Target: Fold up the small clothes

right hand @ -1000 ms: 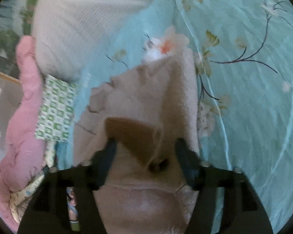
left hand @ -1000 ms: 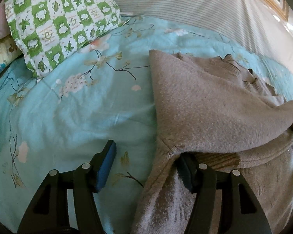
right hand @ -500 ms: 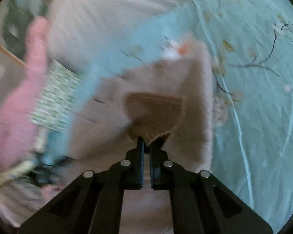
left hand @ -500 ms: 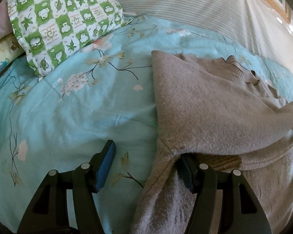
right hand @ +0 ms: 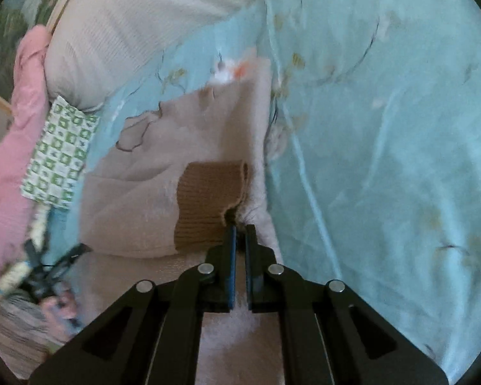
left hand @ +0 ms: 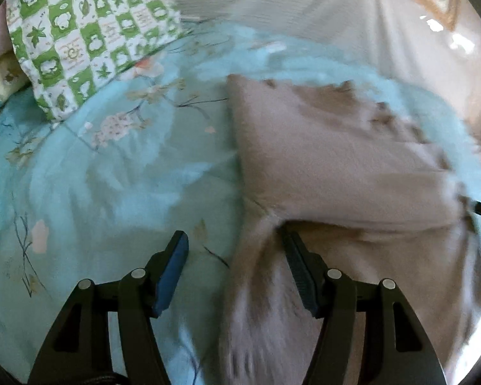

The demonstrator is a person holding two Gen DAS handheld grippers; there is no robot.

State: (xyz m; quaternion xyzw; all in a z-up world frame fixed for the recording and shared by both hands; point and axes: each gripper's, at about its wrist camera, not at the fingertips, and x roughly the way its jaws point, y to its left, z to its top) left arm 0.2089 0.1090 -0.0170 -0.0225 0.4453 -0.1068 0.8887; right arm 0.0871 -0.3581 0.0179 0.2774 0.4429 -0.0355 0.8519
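A beige fleece sweater lies partly folded on a light blue floral bed cover. My left gripper is open; its right finger sits under a fold of the sweater, its left finger over the bare cover. In the right wrist view the sweater shows a brown ribbed cuff lying on it. My right gripper is shut on the sweater's fabric at the edge of the cuff, near the sweater's right side.
A green and white checked pillow lies at the back left, and shows in the right wrist view. A white striped pillow and a pink blanket lie beyond it. The left gripper shows at lower left.
My right gripper closed on the sweater at the cuff and has carried it over the body. The left wrist view has shifted back a little and blurred; its jaws stay open.
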